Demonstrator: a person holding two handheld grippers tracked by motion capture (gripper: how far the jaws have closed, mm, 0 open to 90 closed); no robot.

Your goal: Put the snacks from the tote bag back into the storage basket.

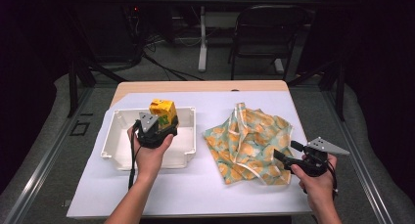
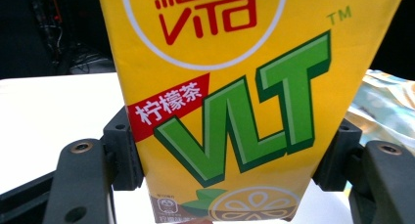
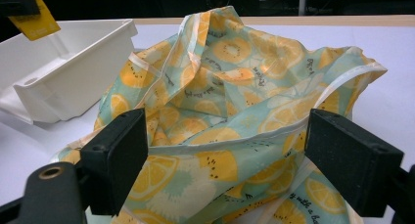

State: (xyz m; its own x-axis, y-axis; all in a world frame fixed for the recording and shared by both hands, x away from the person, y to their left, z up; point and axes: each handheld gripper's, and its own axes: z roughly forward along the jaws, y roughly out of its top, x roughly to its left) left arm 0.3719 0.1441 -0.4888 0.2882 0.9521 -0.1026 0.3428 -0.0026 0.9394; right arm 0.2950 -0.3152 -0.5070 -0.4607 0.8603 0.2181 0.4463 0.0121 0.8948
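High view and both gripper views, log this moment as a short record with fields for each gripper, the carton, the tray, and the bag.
left gripper: shut on the yellow lemon tea carton, jaws pressing its two sides
carton position: held above the white tray; contact with the tray floor cannot be told
right gripper: open, jaws apart at the near right edge of the lemon-print bag, not gripping it
bag: crumpled on the white table cover, right of the tray
tray contents: nothing else visible inside
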